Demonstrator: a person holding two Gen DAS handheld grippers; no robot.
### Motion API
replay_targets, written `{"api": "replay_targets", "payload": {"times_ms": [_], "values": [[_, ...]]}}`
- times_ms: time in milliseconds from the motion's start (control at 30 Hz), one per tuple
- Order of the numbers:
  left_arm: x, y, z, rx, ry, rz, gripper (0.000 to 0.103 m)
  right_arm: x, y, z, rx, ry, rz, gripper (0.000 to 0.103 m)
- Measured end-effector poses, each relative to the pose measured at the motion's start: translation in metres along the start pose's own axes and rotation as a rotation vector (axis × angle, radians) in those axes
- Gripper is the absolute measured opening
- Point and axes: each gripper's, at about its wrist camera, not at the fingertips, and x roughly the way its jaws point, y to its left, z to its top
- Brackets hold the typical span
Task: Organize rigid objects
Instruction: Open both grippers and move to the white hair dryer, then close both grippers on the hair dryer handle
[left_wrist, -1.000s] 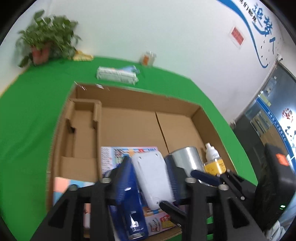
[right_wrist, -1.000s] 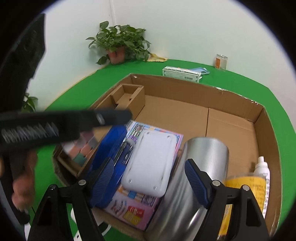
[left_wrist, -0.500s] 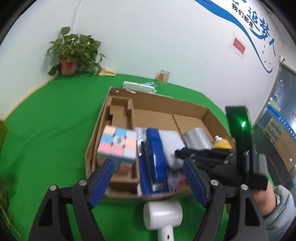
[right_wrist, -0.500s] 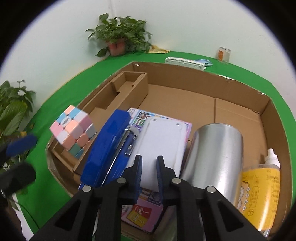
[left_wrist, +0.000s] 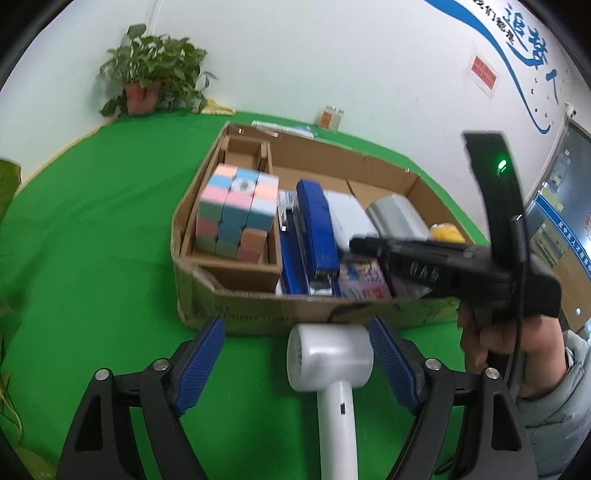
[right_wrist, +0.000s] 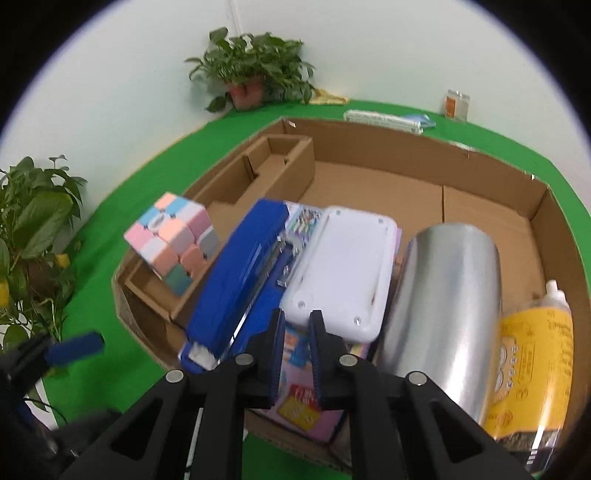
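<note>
While the right wrist view shows only box contents, the left wrist view alone takes in a white hair dryer (left_wrist: 330, 363) on the green table (left_wrist: 92, 236), just outside the cardboard box (left_wrist: 295, 312). Left gripper (left_wrist: 295, 358) angled down, jaws just widened, wide around the dryer head, pads apart from it. Right gripper (right_wrist: 296, 350) narrow, empty, over a blue stapler (right_wrist: 236, 284) and white device (right_wrist: 343, 262). Pastel cube (left_wrist: 236, 212) in side compartment

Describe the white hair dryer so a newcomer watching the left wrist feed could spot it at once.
Find the big cardboard box on the green table. Just outside its near wall lies the hair dryer, between the open fingers of the left gripper. It is the only white T-shaped thing, barrel across and handle toward the camera, and it is not in the box.
</note>
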Motion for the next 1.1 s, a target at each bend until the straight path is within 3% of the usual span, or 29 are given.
{"api": "replay_targets", "payload": {"times_ms": [67,133,167,200,367,500,533,600,733,967,1100], "values": [[0.005,0.003,-0.004,-0.023,0.022,-0.016,0.081,-0.004,0.0,-0.002,-0.001,-0.008,-0.001,0.021],[0.01,0.005,-0.009,-0.04,0.047,-0.035,0.081,-0.015,0.0,-0.009,0.006,-0.025,-0.016,0.054],[0.012,0.005,-0.011,-0.044,0.062,-0.048,0.081,-0.025,0.001,-0.016,0.01,-0.05,-0.016,0.08],[0.015,0.005,-0.016,-0.048,0.086,-0.069,0.081,-0.041,0.002,-0.028,0.011,-0.103,0.008,0.085],[0.032,0.006,-0.04,-0.081,0.178,-0.146,0.081,-0.087,0.008,-0.081,-0.043,-0.202,-0.005,0.087],[0.047,0.003,-0.051,-0.114,0.241,-0.231,0.075,-0.108,-0.003,-0.117,0.041,-0.179,0.056,0.087],[0.051,0.0,-0.054,-0.111,0.262,-0.237,0.063,-0.11,-0.006,-0.124,0.061,-0.161,0.069,0.087],[0.055,-0.011,-0.058,-0.076,0.272,-0.231,0.055,-0.112,-0.008,-0.136,0.094,-0.128,0.094,0.087],[0.06,-0.033,-0.06,-0.035,0.32,-0.191,0.027,-0.113,-0.003,-0.156,0.116,-0.079,0.135,0.087],[0.068,-0.064,-0.078,-0.154,0.377,-0.278,0.026,-0.104,0.01,-0.173,0.104,-0.008,0.14,0.085],[0.072,-0.081,-0.082,-0.185,0.404,-0.307,0.026,-0.099,0.015,-0.177,0.093,0.02,0.124,0.079]]}}
